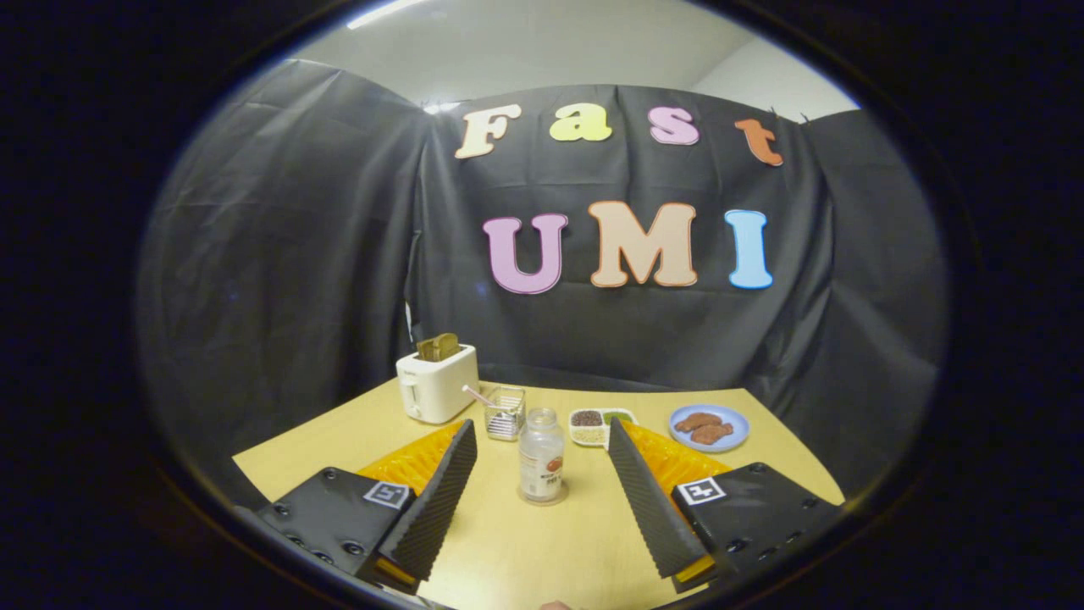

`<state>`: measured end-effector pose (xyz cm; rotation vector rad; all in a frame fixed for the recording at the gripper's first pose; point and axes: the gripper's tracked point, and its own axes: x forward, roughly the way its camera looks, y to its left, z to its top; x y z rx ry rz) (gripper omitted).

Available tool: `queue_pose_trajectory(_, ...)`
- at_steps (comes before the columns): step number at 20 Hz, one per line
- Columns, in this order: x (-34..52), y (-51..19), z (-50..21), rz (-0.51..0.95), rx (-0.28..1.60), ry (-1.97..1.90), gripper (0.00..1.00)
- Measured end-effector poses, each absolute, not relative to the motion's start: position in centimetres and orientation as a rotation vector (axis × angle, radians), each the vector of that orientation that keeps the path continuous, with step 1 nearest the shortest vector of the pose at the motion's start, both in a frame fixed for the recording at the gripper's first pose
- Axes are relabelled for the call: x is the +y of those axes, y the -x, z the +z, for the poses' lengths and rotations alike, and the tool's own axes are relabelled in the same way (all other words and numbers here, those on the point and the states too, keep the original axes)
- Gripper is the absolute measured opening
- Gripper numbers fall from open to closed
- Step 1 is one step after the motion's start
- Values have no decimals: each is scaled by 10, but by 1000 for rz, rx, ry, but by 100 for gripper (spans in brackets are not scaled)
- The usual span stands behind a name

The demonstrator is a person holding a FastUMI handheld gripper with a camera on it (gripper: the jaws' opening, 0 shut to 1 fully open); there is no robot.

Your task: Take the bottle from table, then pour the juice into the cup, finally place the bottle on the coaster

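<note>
In the gripper view, your gripper [542, 474] has its fingers spread wide, holding nothing; each finger [440, 500] angles outward from the wooden table [525, 551] below.

The bottle [541, 455] stands upright on the table between the two fingers, closer to their tips than to their bases, touching neither. Its long axis runs straight up and down, with the open mouth pointing to the ceiling. It is clear, with a label on the lower half, and it stands on a thin round disc that may be the coaster [542, 500]; you cannot be sure, since only its rim peeks out under the base. Whether any juice remains inside is hard to tell through the glass.

Just beyond the bottle, slightly toward the toaster, sits a clear square cup [505, 413] with a thin straw or stick leaning out of it. What is in it is too small to make out.

Behind that stands a white toaster [437, 383] with a slice of toast [438, 346] poking up from its slot. Beside the cup lies a small divided dish [601, 426] of dark and green contents, partly hidden by the right finger. Farther right is a blue plate [710, 427] carrying brown food pieces.
</note>
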<state>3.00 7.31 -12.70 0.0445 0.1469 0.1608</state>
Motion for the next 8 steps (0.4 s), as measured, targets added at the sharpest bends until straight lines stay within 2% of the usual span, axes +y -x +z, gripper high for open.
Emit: queue_pose_trajectory(8,30,-18,-114,155,117,-60,98)
